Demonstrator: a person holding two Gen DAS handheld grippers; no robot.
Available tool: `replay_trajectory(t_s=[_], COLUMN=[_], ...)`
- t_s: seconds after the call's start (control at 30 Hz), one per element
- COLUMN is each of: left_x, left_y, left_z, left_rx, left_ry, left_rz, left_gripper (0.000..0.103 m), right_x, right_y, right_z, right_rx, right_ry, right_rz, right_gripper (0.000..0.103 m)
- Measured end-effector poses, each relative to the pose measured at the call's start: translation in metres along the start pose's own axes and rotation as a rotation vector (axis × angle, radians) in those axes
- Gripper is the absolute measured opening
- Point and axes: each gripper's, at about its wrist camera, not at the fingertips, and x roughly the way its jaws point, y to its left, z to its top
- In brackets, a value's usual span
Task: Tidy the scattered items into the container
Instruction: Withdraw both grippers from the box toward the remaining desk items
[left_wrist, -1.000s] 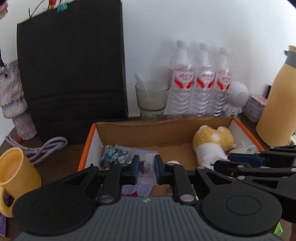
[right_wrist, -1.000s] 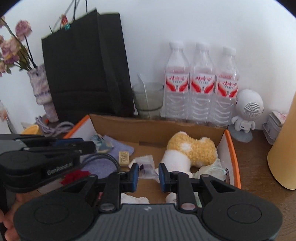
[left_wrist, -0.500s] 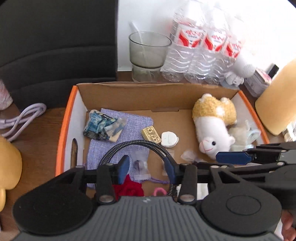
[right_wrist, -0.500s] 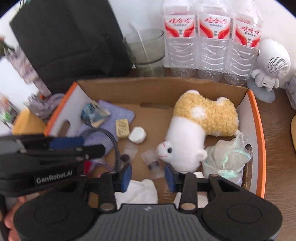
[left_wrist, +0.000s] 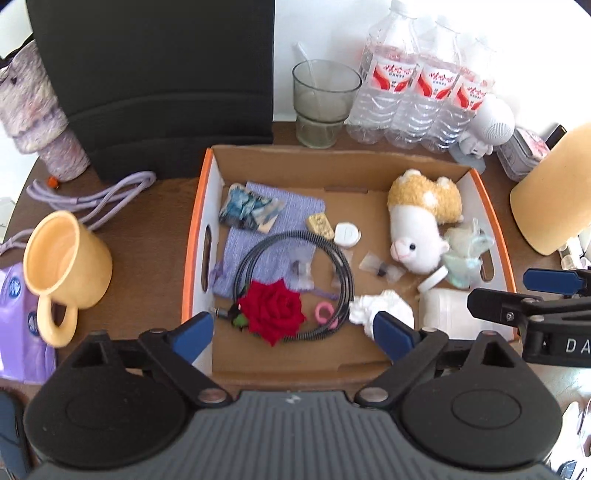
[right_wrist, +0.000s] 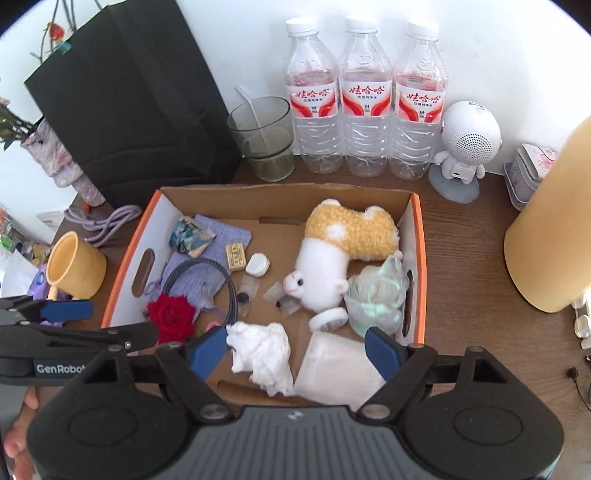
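Note:
An orange-edged cardboard box (left_wrist: 195, 236) (right_wrist: 416, 236) sits on the wooden table. It holds a plush sheep (left_wrist: 421, 218) (right_wrist: 332, 254), a coiled black cable (left_wrist: 343, 266) (right_wrist: 229, 284), a red rose (left_wrist: 273, 308) (right_wrist: 171, 317), a purple cloth (left_wrist: 266, 229), white tissue (right_wrist: 262, 350), a folded white pack (right_wrist: 336, 369) and several small bits. My left gripper (left_wrist: 293, 332) is open and empty above the box's near edge. My right gripper (right_wrist: 295, 349) is open and empty above the near right of the box.
A yellow mug (left_wrist: 62, 258) and purple packet (left_wrist: 14, 317) lie left of the box. A black bag (right_wrist: 140, 107), glass (right_wrist: 264, 136), three water bottles (right_wrist: 365, 99), a white robot speaker (right_wrist: 465, 144) and a yellow flask (right_wrist: 550, 229) stand behind and right.
Both grippers have risen, tilted down over the box and opened wide from nearly shut. The black cable and red rose now lie in the box.

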Motion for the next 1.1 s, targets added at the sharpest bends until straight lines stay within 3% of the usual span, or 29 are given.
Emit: replay_trajectory(t_s=[0.27,0.4,0.6,0.7,0.8,0.9,1.0,1.1], left_x=[-0.008,-0.009,-0.02,-0.015,-0.008,0.004,0.006,-0.005], left_y=[-0.008,-0.005,-0.013,-0.01,-0.011,-0.006,-0.006,-0.012], left_z=[-0.045,-0.066,-0.119,-0.134,-0.147,-0.174,-0.216,-0.261], left_rx=[0.039,0.006,0.001,-0.028,0.011,0.038,0.033,0.046], left_ry=[0.003,-0.019,-0.204,-0.192,-0.196,-0.166,-0.255,-0.405], left_rz=[-0.017,-0.007,0.046,-0.005,0.042,0.028,0.088,0.053], left_gripper=[0.101,0.103,0.103,0.103,0.103,0.103,0.103,0.103], right_x=[-0.008,-0.015,-0.033,-0.032,-0.028,-0.033,-0.044,-0.048], right_y=[0.01,0.01,0.017,0.021,0.02,0.016,0.009,0.002], right_z=[-0.041,-0.067,-0.12,-0.146,-0.169,-0.202,-0.241,-0.277], right_rx=[-0.02,-0.02,-0.074,-0.135,-0.152,-0.137,-0.145,-0.126], right_ry=[-0.043,-0.134,-0.37,-0.438,-0.427,-0.466,-0.567,-0.625], right_rz=[-0.022,-0.023,-0.055,-0.097,-0.112,-0.101,-0.063,-0.039], right_gripper=[0.086,0.086,0.091,0.096,0.096,0.096,0.096,0.099])
